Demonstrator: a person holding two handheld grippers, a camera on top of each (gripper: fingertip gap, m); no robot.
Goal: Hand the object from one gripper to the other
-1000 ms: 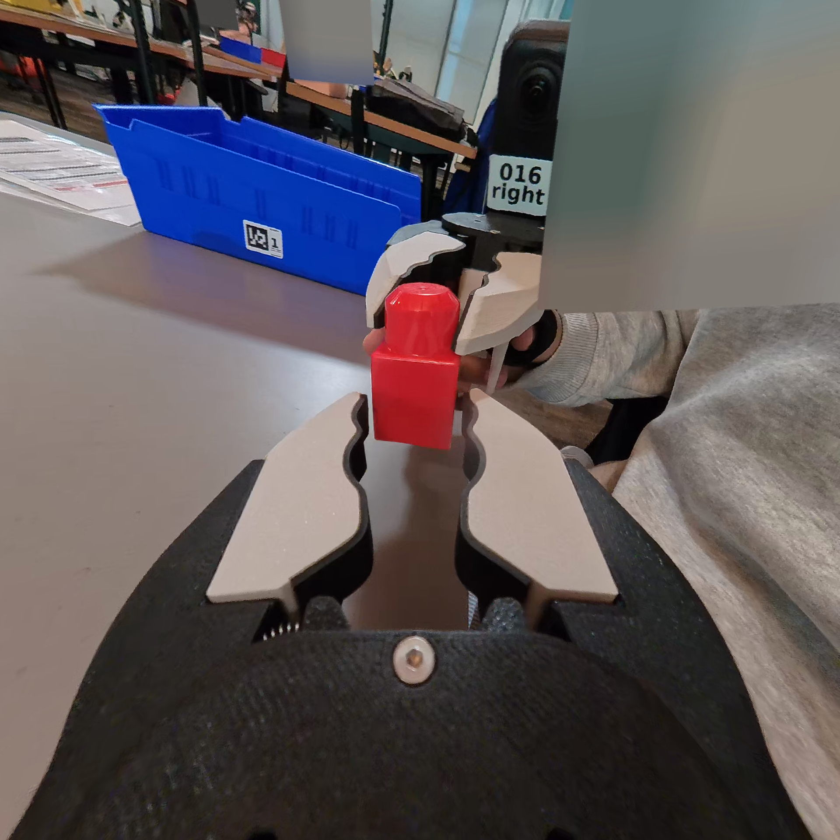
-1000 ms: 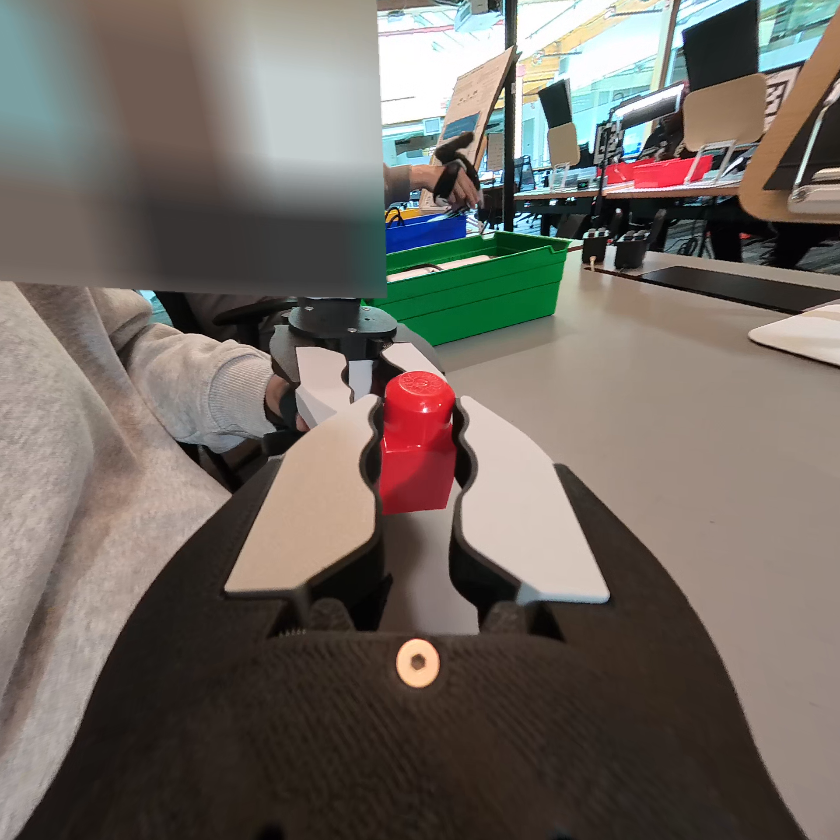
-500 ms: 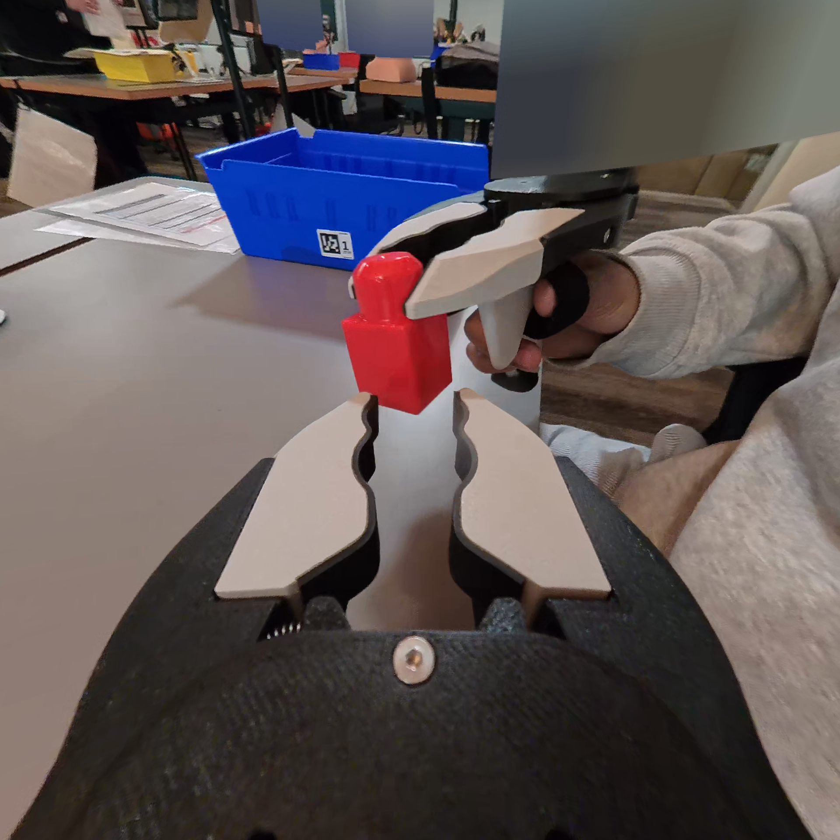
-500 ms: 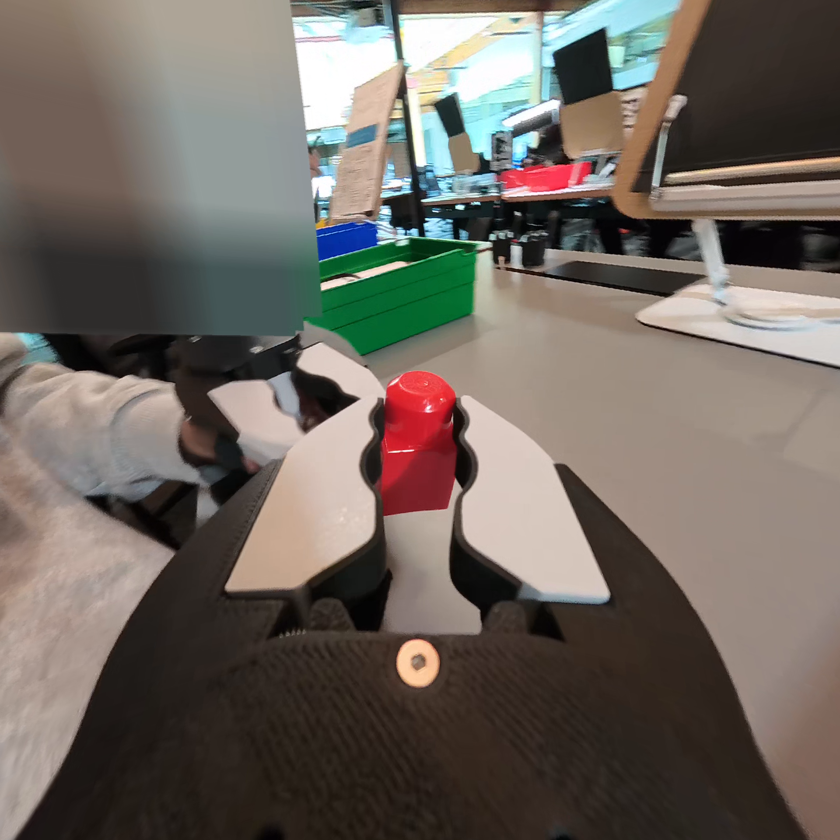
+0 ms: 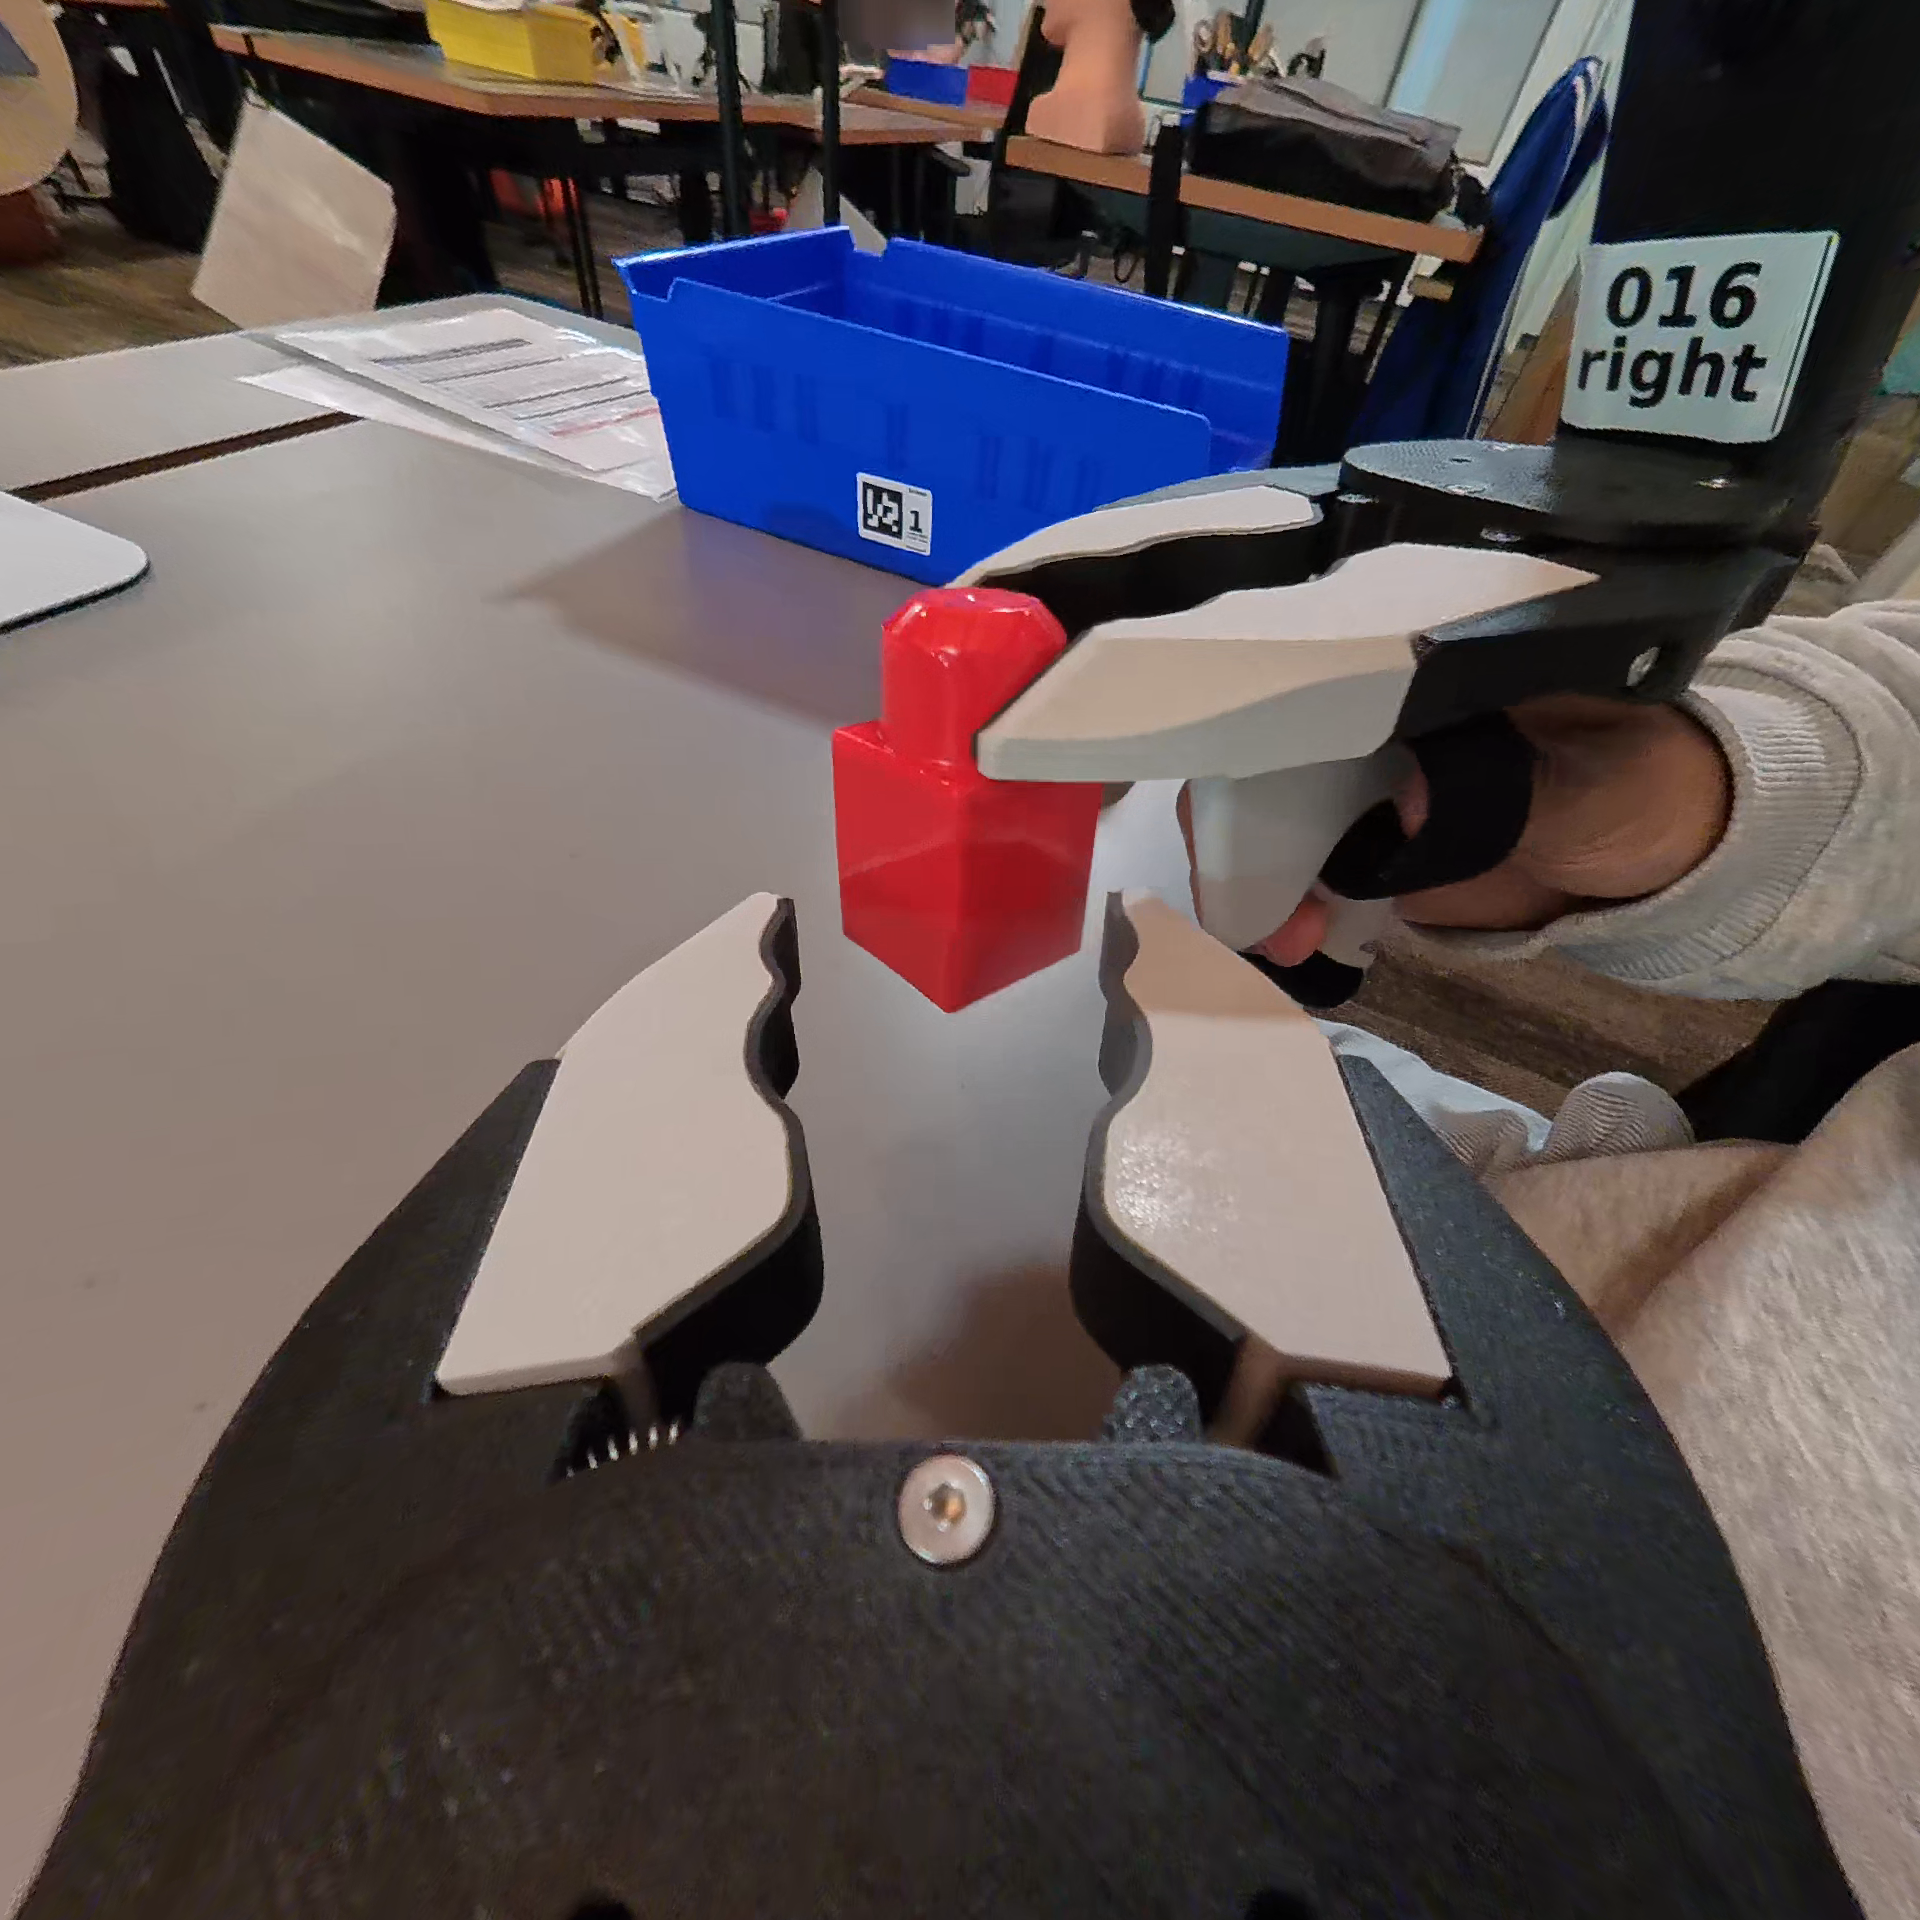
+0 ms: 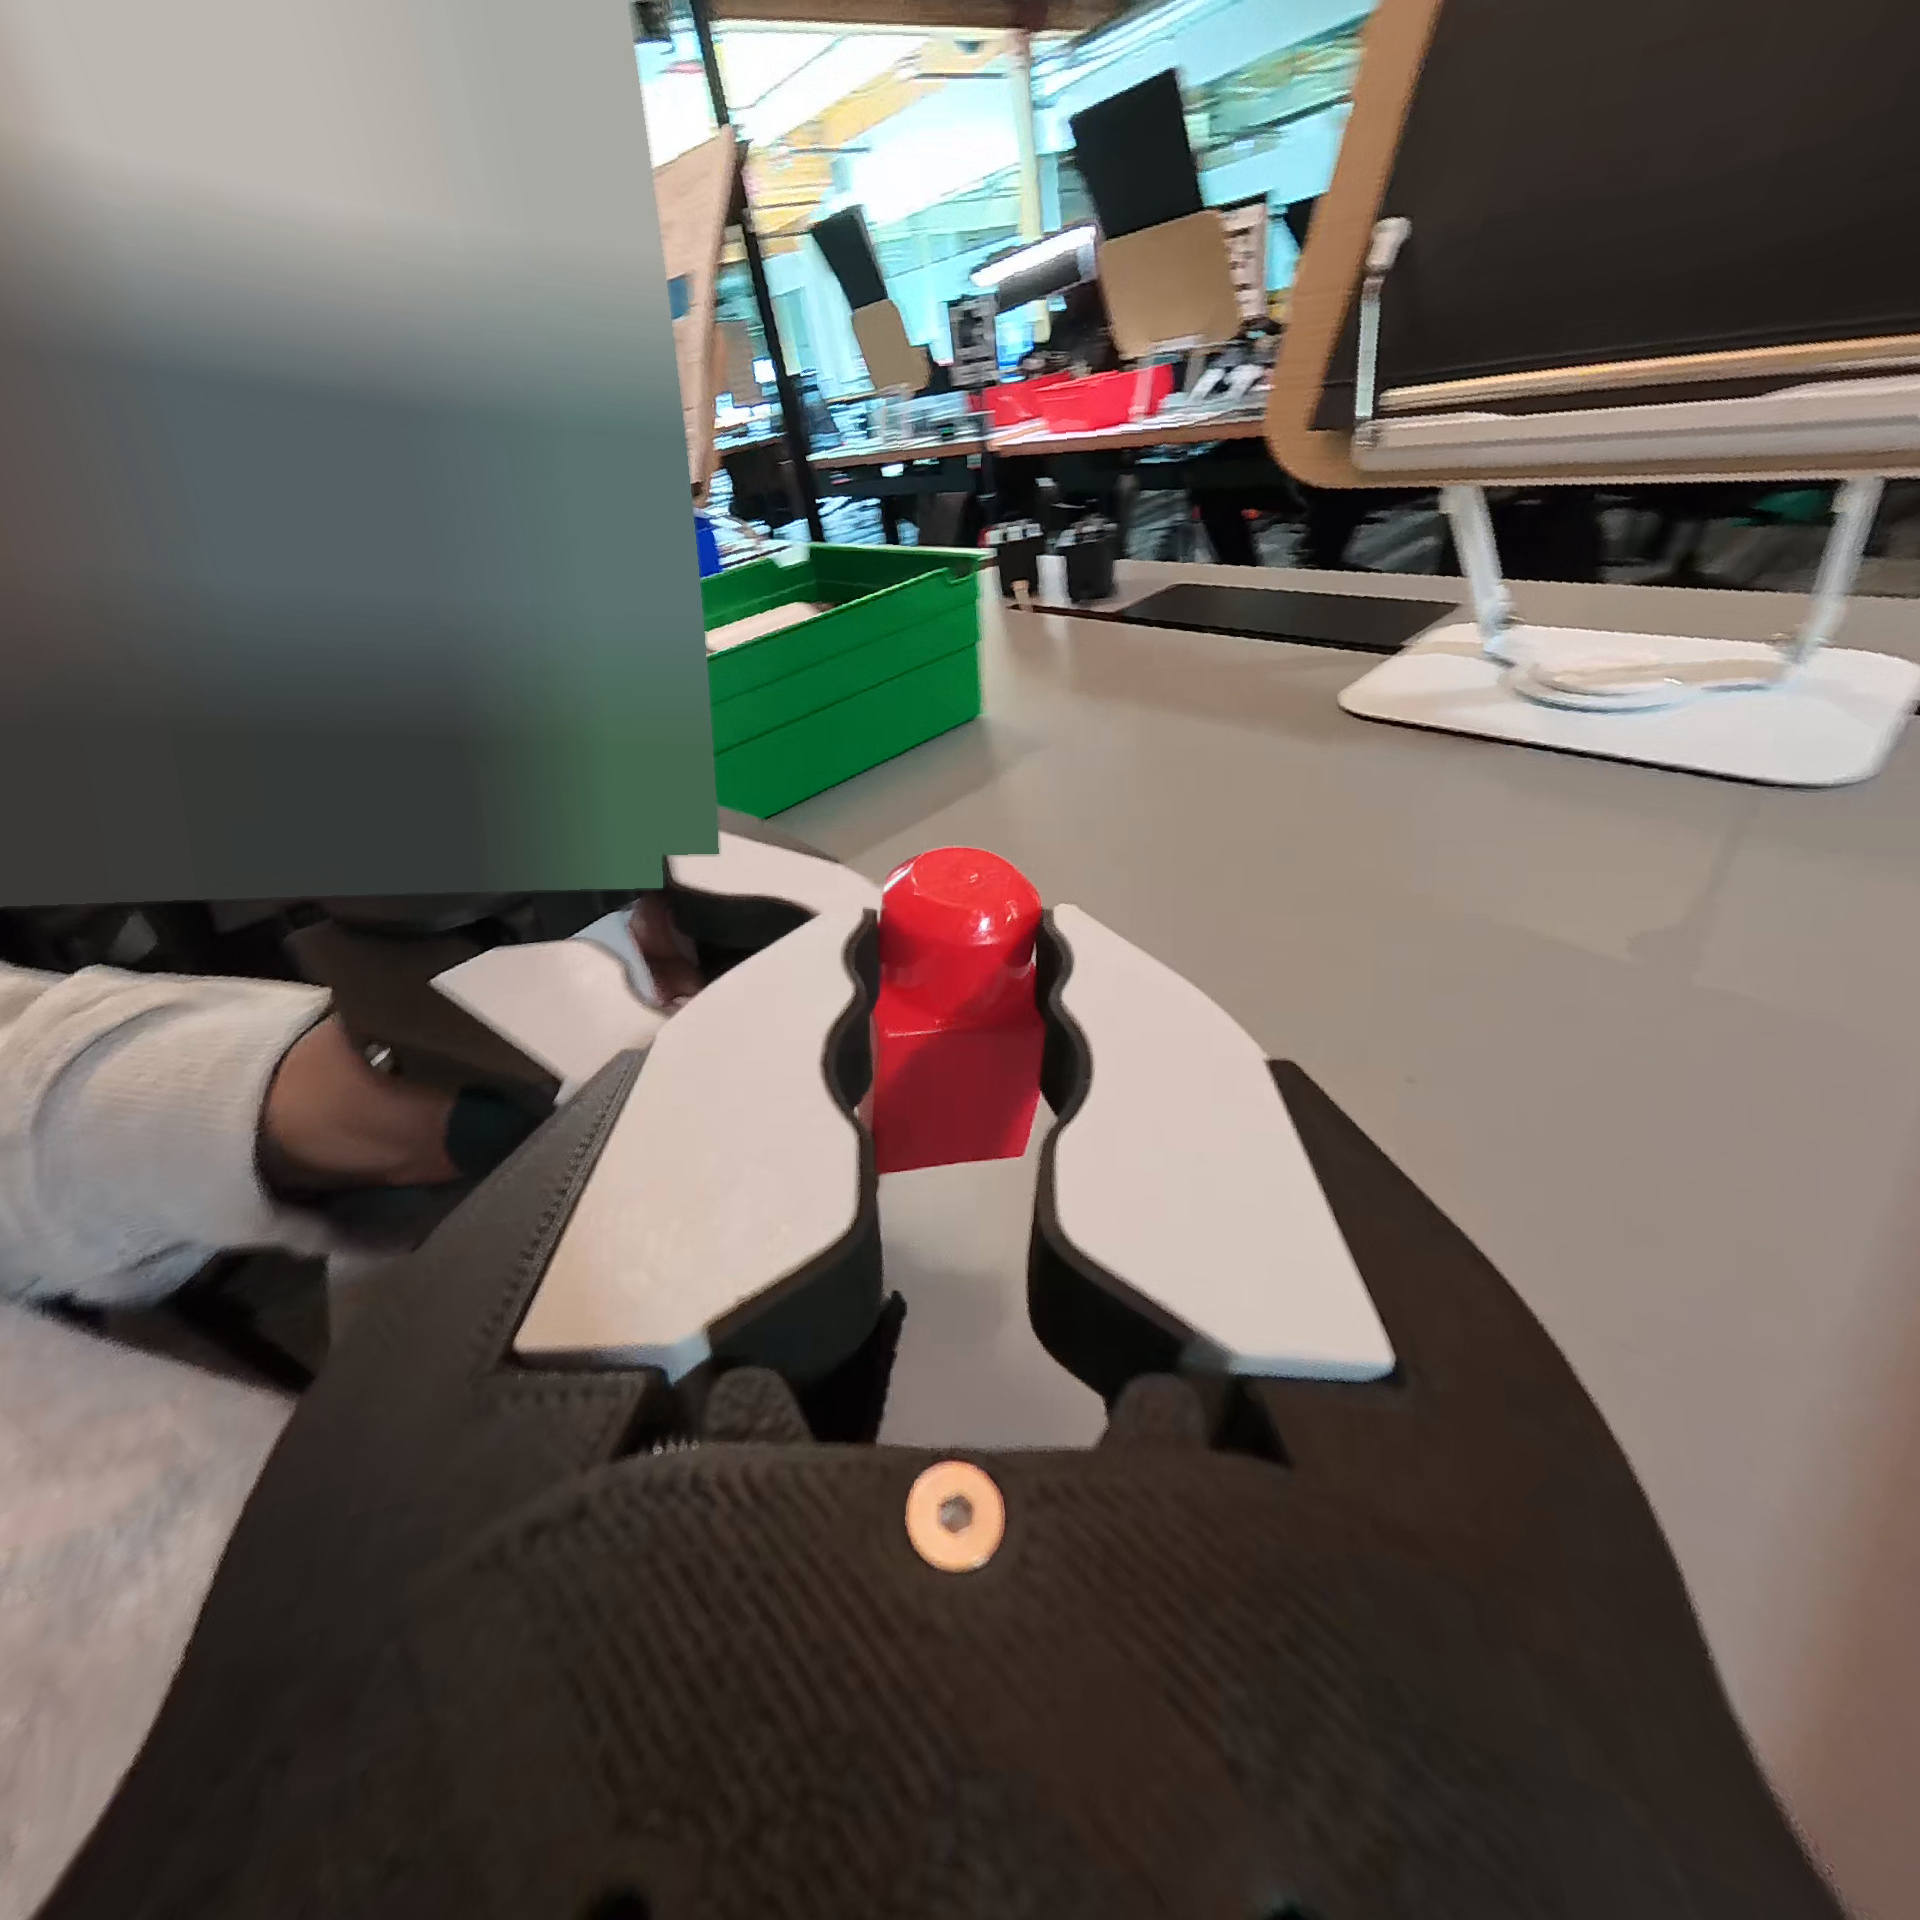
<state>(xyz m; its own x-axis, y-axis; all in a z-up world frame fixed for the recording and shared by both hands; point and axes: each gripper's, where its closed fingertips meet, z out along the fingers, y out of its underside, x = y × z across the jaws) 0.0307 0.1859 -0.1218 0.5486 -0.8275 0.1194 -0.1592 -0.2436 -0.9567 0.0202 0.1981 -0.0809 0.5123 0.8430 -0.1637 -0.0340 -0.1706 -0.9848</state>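
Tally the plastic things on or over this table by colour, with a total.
Red: 1, the block held by the right hand-held gripper.
Blue: 1, the bin.
Green: 1, the tray.
Total: 3.

I count 1 red block [image 5: 961,821], pinched in my right gripper [image 6: 956,997], and my left gripper [image 5: 945,935] makes 2 grippers. On the table [image 5: 312,779] I see 1 blue bin [image 5: 935,416] at its far edge, 1 green bin [image 6: 847,675], 1 white stand [image 6: 1631,717] and some printed sheets [image 5: 499,379], number unclear.
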